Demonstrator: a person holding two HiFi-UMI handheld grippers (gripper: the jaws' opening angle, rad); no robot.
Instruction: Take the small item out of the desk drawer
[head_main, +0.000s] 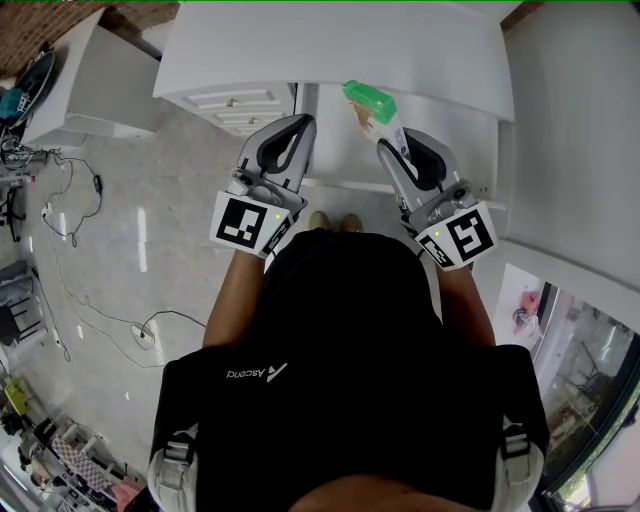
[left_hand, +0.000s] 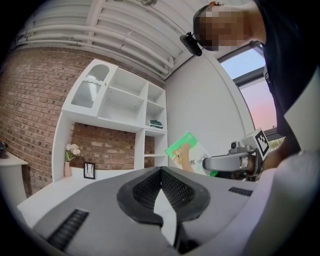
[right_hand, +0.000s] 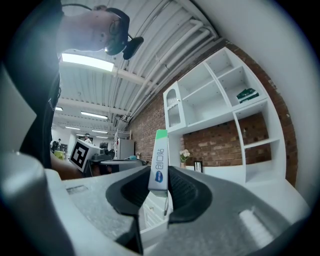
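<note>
- Our right tool pinches a small flat packet, white with a green top edge. The pads grip its lower end, and the rest stands up well past the tips.
- Our left tool is pressed together with nothing in it, just beside the right one.
- The packet is in the air, with the white worktop ahead of and below both tools.
- We judge the taking out nearly done.
- Only a small part of the packet is pinched, so it may turn or slip. We should move slowly with a firm pinch.
- We should bring it down over bare worktop, lay it flat, and spread the pads only when it rests.
- White drawer fronts lie left of the left tool. We cannot tell if a drawer stands open.
</note>
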